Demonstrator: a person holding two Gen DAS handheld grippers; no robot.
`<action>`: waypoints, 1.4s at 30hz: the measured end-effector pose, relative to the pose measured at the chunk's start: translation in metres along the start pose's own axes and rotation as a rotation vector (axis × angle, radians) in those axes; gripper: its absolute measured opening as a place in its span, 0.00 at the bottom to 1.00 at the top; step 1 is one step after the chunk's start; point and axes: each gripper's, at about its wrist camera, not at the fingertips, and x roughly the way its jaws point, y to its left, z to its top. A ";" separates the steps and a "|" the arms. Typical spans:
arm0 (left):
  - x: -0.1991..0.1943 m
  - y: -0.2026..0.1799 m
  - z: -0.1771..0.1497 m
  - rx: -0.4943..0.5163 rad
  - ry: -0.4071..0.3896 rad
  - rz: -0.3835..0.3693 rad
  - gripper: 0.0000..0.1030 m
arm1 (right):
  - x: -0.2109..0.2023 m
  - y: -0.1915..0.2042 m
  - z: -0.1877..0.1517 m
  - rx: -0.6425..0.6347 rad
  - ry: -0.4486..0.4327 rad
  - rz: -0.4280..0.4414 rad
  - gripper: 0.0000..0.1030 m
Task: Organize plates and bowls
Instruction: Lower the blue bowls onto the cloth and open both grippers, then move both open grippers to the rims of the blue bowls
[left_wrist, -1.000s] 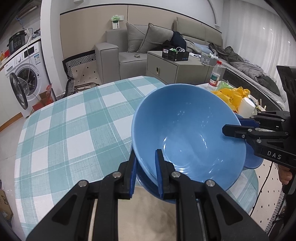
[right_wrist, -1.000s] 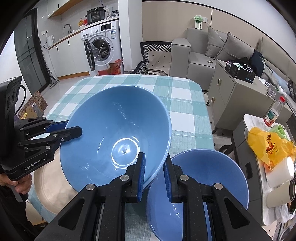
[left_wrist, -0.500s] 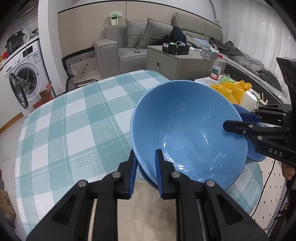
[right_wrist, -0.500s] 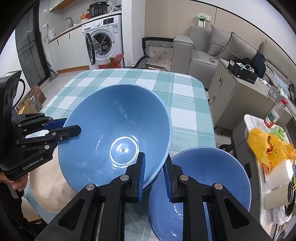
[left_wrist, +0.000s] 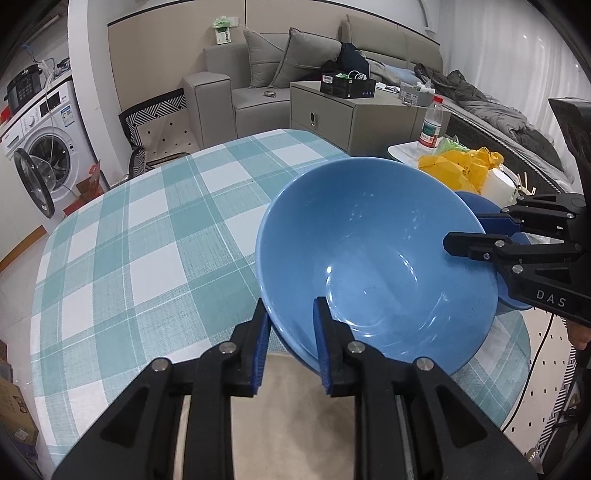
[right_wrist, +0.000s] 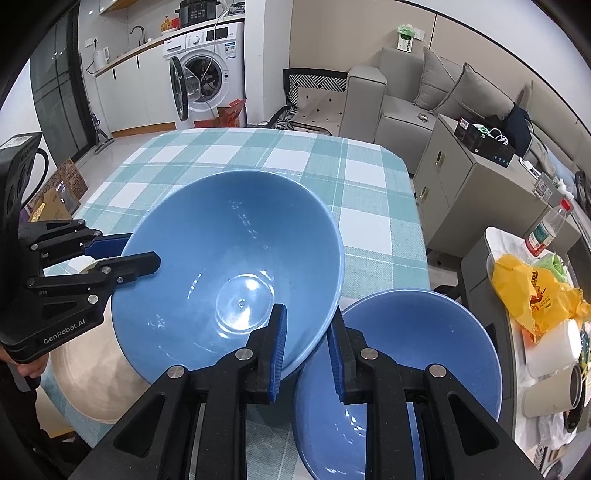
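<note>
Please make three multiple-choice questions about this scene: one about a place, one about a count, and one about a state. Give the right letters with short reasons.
1. Where does the plastic bottle stand?
A. On the checked table
B. Beside the yellow bag, off the checked table
C. On the washing machine

2. How many blue bowls are in view?
A. One
B. Two
C. Four

3. How is the washing machine door?
A. Open
B. Shut
C. Taken off

Answers:
1 B: the bottle stands right by the yellow bag.
2 B: there is a tilted bowl and a second bowl beside it.
3 A: the door swings out from the washing machine.
</note>
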 end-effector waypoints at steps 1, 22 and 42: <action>0.000 0.001 0.000 -0.002 0.002 0.001 0.22 | 0.000 0.000 0.000 -0.003 0.003 0.001 0.21; -0.011 0.008 0.001 -0.039 -0.020 0.016 0.73 | -0.027 -0.022 -0.003 0.077 -0.101 0.058 0.80; -0.031 -0.034 0.025 -0.003 -0.106 -0.071 1.00 | -0.071 -0.067 -0.022 0.168 -0.173 0.017 0.96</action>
